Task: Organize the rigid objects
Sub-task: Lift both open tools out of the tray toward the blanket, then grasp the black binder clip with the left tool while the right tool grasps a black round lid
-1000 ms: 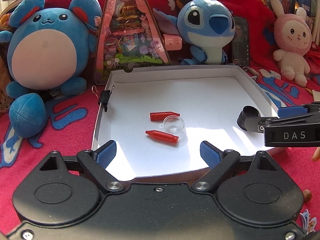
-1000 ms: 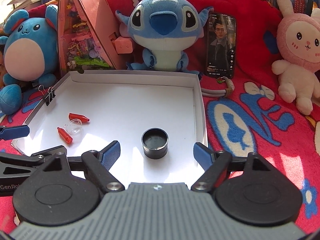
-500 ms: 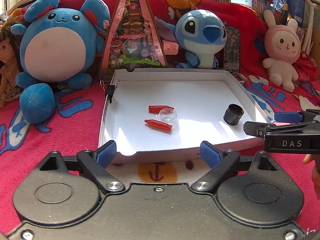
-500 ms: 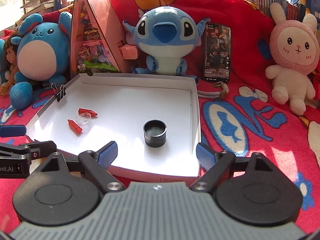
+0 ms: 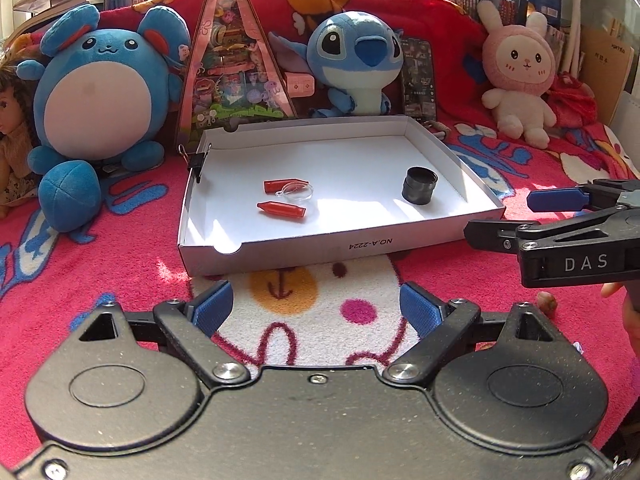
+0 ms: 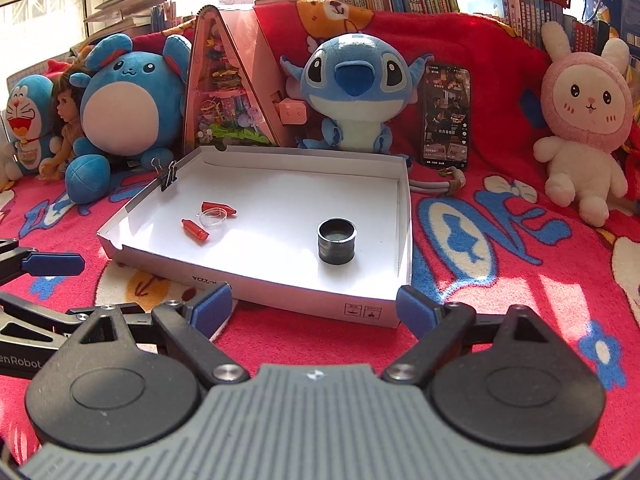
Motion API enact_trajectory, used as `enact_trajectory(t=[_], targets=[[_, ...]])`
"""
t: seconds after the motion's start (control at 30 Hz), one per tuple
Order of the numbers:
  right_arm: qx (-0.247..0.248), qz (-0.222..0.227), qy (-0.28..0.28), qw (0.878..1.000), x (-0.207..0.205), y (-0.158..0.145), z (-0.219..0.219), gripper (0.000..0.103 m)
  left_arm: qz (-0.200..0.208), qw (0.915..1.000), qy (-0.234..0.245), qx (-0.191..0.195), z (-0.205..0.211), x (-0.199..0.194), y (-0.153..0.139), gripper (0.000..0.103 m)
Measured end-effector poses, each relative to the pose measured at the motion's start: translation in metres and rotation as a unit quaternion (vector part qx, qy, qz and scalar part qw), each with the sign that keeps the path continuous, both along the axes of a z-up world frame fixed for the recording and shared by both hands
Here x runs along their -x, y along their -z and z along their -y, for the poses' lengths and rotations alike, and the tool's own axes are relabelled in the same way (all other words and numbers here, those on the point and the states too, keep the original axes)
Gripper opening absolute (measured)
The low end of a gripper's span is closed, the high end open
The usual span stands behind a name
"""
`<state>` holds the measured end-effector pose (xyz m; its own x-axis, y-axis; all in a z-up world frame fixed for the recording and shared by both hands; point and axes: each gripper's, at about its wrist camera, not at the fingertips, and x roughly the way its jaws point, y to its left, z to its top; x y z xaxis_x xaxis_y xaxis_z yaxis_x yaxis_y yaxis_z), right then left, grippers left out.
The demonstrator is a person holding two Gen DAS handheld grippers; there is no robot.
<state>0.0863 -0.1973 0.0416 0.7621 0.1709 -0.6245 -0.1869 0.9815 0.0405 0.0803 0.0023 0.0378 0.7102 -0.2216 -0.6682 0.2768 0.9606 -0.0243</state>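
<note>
- left gripper point(image 5: 316, 306): jaws spread wide, nothing between them, poised over the blanket point(image 5: 120, 272) just short of the box's near wall.
- right gripper point(image 6: 314, 308): jaws opening, empty, at the box's near right corner (likely freed for a next pick).
- white box point(image 5: 340, 246): shallow, open-topped, so it serves as the collecting tray; binder clip point(image 5: 197, 160) pinches its left wall.
- inside, beyond both grippers: two red caps point(image 5: 281, 210) touching a clear dish point(image 5: 298, 192) on the left, black ring point(image 6: 337, 240) upright, right, well apart.
- farthest: plush toys point(image 5: 356, 64) lining the back.
</note>
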Motion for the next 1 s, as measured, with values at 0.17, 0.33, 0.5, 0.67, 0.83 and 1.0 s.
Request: enact_trajectory(t=[0.17,0.33,0.5,0.67,0.83,1.0], targets=[[0.013,0.008,-0.018,1.0,0.019,0.001,-0.004,0.096,-0.01,0.9999,0.01,0.008,-0.002,0.014,0.002,0.09],[0.021,0.01,-0.033,0.999,0.034,0.002,-0.006,0.098,-0.016,0.9995,0.025,0.01,-0.003,0.027,0.004,0.09],[0.026,0.006,-0.044,0.999,0.048,0.004,-0.004,0.098,-0.029,0.9981,0.051,0.015,-0.003,0.042,0.008,0.089],[0.034,0.003,-0.046,0.998,0.057,0.009,-0.003,0.098,-0.039,0.996,0.076,0.025,0.001,0.053,0.01,0.072],[0.033,-0.001,-0.04,0.999,0.06,0.012,0.001,0.098,-0.048,0.9932,0.101,0.034,0.011,0.058,0.013,0.048],[0.033,-0.004,-0.037,0.999,0.062,0.014,0.003,0.098,-0.05,0.9937,0.094,0.035,0.019,0.051,0.021,0.032]])
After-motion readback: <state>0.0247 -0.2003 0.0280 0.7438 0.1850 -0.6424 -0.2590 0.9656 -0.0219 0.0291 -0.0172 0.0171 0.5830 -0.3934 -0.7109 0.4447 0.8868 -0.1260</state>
